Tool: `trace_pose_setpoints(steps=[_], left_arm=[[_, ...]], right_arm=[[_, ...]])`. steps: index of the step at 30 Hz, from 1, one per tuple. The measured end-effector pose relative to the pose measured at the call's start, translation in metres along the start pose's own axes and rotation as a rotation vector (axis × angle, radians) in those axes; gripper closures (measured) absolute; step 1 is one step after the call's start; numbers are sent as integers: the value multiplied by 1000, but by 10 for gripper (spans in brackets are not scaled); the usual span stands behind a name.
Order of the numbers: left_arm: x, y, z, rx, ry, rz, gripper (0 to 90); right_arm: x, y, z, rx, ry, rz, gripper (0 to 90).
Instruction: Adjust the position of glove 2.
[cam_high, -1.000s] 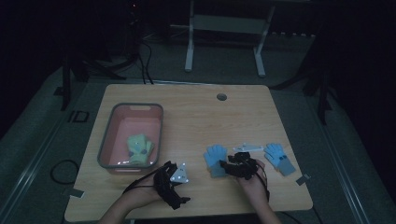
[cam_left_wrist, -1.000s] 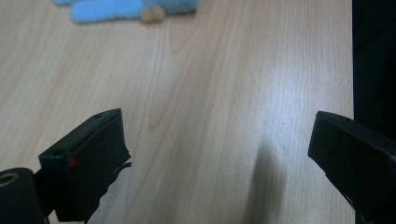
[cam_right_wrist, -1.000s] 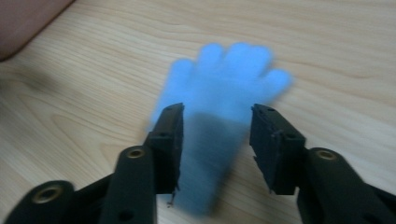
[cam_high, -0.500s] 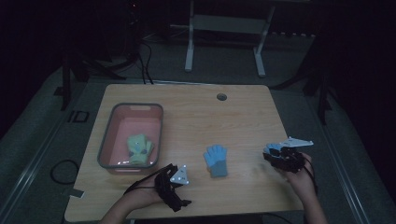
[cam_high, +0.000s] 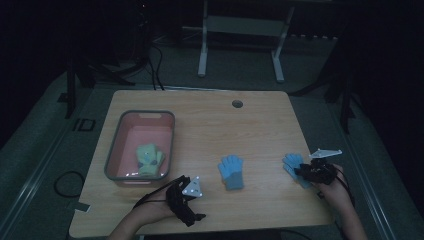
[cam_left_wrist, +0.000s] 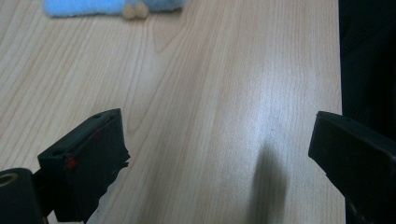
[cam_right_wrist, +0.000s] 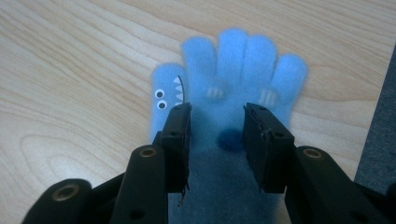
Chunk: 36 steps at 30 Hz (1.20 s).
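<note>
Two blue gloves lie flat on the wooden table (cam_high: 210, 125). One blue glove (cam_high: 231, 171) is in the middle near the front, and its edge shows as the blue glove (cam_left_wrist: 112, 5) at the top of the left gripper view. The other, a monster-face glove (cam_high: 291, 162) (cam_right_wrist: 243, 60), lies at the right. My right gripper (cam_high: 306, 171) (cam_right_wrist: 217, 112) hovers over its palm and cuff, open with the jaws a little apart. My left gripper (cam_high: 192, 194) (cam_left_wrist: 219, 126) is open wide over bare wood near the front edge. A green glove (cam_high: 149, 159) lies in the pink bin (cam_high: 116, 150).
The pink bin stands at the table's left side. A round cable hole (cam_high: 237, 104) sits near the far edge. The table's right edge is close beside the monster-face glove. A metal stand (cam_high: 240, 45) is on the floor beyond the table.
My right gripper has moved from beside the middle glove to the right and now sits over the right-hand glove. The left gripper has stayed in place.
</note>
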<state>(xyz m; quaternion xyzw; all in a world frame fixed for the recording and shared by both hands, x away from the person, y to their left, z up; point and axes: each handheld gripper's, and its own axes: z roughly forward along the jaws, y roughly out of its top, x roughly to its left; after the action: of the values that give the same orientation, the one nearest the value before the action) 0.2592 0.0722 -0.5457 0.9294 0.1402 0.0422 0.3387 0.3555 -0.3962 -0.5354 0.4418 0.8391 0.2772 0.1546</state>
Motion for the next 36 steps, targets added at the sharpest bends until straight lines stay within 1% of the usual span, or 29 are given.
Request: trace_pose_setpoints(steps=[2,3,5,8,9,11,12,13,14,16,18,20,21,24,25,26,27,28,30,31,32,33,34,35,36], left_arm=[[0,0,0,2,4,7,43],[0,0,1,3,5,7,43],[0,0,1,6,4,6,43],[0,0,1,23,7,4,43],[0,0,1,20,6,3,43],[1,0,1,15,5,-2,43],[1,0,1,15,5,-2,43],[0,0,1,12,5,-4,43],[1,0,0,15,3,3,43],[1,0,1,15,2,3,43],[0,1,1,16,0,1,43],[1,1,1,15,-1,0,43],[1,1,1,14,0,0,43],[0,1,1,12,1,2,43],[0,1,1,12,1,4,43],[0,0,0,13,-1,8,43],[0,0,0,11,-5,1,43],[0,0,0,13,-7,1,43],[0,0,-1,15,-9,2,43],[0,0,-1,16,-9,0,43],[0,0,-1,15,-9,1,43],[0,0,-1,15,-9,2,43],[0,0,-1,15,-8,1,43],[0,0,-1,14,-7,1,43],[0,0,-1,15,-6,2,43]], right_arm=[[3,-1,0,-2,-15,6,631],[4,-1,1,-4,-22,13,655],[5,-1,0,-1,-33,25,796],[9,2,1,13,-68,56,834],[11,3,1,19,-80,63,841],[15,5,-1,19,-100,90,853],[15,5,-1,19,-100,90,853],[18,7,-3,12,-101,97,856],[25,12,-9,-18,-91,131,859],[35,19,-18,-56,-80,150,859],[48,29,-28,-91,-72,159,859],[62,37,-36,-123,-77,166,859],[69,42,-38,-129,-81,168,859],[89,51,-44,-160,-117,163,858],[93,53,-45,-171,-120,176,858],[97,54,-45,-181,-115,191,858],[101,55,-44,-185,-122,201,858],[104,56,-42,-184,-136,203,858],[110,55,-36,-181,-147,218,858],[112,54,-32,-179,-145,227,858],[113,53,-28,-178,-131,239,857],[115,51,-24,-173,-128,252,857],[117,50,-19,-167,-134,255,856],[119,48,-14,-158,-127,262,855],[120,46,-10,-150,-110,280,853]])
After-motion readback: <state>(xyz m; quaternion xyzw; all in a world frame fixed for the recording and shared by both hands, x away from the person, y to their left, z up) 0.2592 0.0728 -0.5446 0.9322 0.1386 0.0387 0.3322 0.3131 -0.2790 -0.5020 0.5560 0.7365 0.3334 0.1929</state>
